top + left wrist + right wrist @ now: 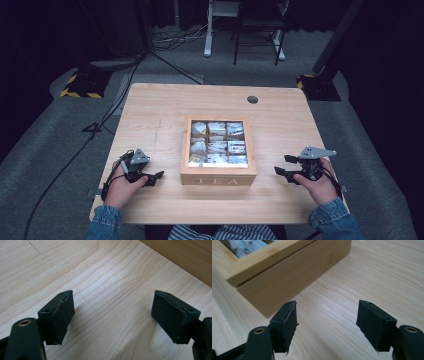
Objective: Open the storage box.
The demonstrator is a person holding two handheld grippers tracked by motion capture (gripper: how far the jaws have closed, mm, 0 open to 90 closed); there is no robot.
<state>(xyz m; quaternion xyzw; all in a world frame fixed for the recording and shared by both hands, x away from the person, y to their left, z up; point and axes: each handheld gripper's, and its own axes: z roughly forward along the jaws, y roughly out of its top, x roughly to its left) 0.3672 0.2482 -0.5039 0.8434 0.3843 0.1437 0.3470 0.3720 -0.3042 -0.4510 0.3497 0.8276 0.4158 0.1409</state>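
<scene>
High view has both the left gripper (156, 176) and right gripper (281, 165) gaping wide, empty, flanking the tea box (218, 177); a careless inward sweep could shove it.

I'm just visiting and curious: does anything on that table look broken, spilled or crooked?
Nothing stands out. The wooden tea box sits square in the middle of the table, its tea bags inside the compartments. The left gripper and right gripper rest open on either side, holding nothing.
</scene>
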